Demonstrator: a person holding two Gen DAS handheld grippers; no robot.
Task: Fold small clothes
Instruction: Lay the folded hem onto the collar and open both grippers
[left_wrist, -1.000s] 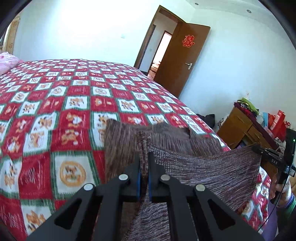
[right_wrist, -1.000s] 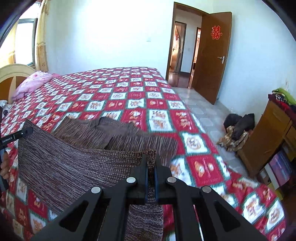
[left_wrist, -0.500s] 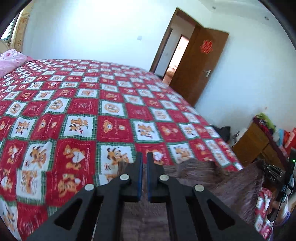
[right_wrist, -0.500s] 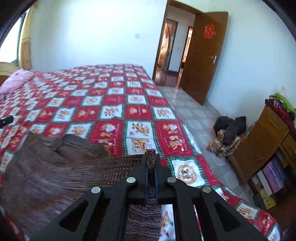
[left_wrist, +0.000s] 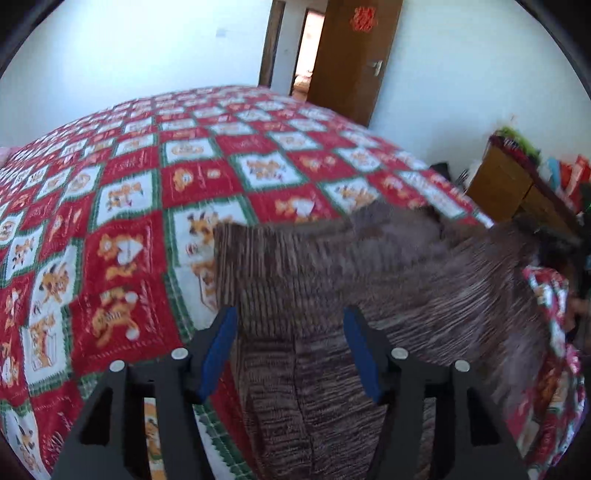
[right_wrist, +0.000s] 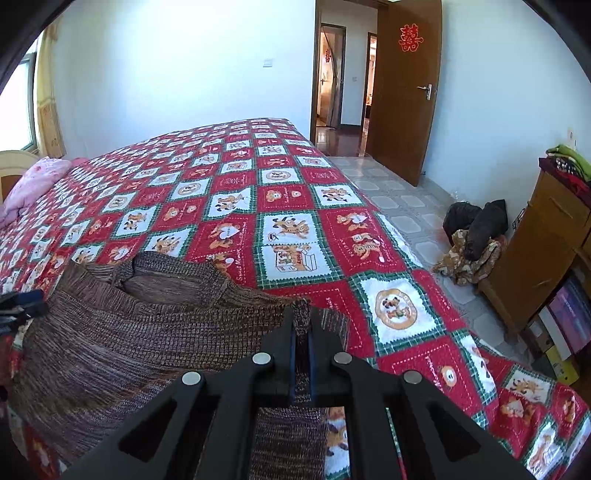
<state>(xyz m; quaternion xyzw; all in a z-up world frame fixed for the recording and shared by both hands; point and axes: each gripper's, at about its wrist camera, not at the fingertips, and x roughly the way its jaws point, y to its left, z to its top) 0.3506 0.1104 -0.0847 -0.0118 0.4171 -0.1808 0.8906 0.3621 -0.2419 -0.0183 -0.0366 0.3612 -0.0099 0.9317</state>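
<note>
Lying on the bed's red patterned quilt (right_wrist: 288, 206), the brown knit garment (right_wrist: 110, 332) spreads near its edge. The left gripper (left_wrist: 290, 345) has its jaws spread wide above the knit, while the right gripper (right_wrist: 301, 332) pinches a fabric edge.

Both wrist cameras sit low over the near end of the bed (left_wrist: 122, 206), looking along their fingers toward the far wall. Both views share the quilt, the sweater (right_wrist: 110, 332), the door (right_wrist: 402, 92) and the right-hand cabinet (right_wrist: 546, 236).
</note>
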